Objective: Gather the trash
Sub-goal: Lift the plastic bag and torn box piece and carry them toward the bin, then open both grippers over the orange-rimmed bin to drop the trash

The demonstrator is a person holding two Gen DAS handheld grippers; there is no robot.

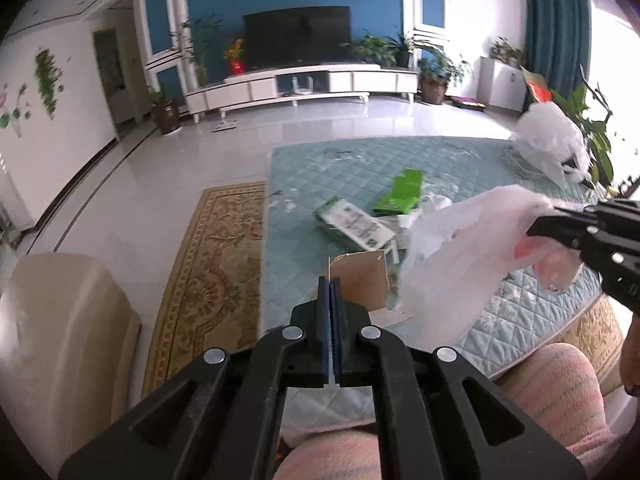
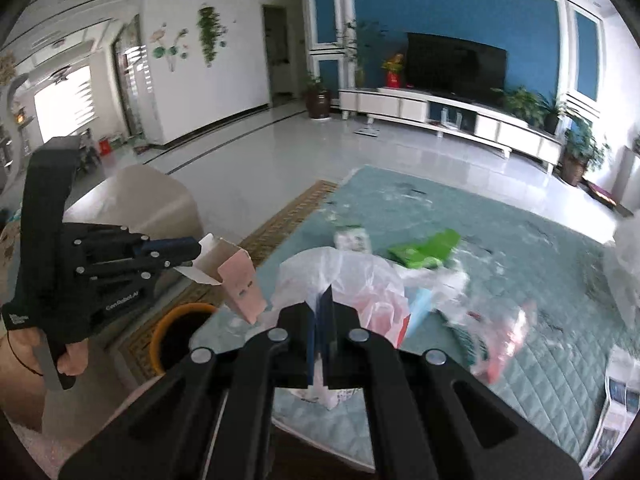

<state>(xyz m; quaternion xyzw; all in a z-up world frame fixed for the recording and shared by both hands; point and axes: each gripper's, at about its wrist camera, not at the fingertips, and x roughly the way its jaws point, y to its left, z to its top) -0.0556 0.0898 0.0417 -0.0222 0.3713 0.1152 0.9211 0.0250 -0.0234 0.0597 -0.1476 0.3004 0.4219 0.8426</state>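
Observation:
My left gripper [image 1: 330, 282] is shut on the flap of an open pink cardboard box [image 1: 360, 280]. In the right wrist view this left gripper [image 2: 195, 253] holds the pink box [image 2: 240, 284] in the air above an orange-rimmed bin [image 2: 180, 332]. My right gripper [image 2: 323, 294] is shut on a white plastic bag [image 2: 344, 276], lifted off the teal quilted table [image 2: 540, 264]. The left wrist view shows the right gripper [image 1: 554, 211] with the white bag [image 1: 452, 256] hanging from it. More trash lies on the table: a green packet [image 1: 402, 192] and a green-and-white box [image 1: 354, 228].
A beige armchair [image 1: 60, 320] stands at the left beside a patterned rug [image 1: 208, 272]. Another white bag [image 1: 552, 140] and a plant sit at the table's far right. The person's knees in pink trousers [image 1: 560, 392] are just below the table's edge [image 1: 540, 344]. Papers [image 2: 616, 400] lie at the table's right.

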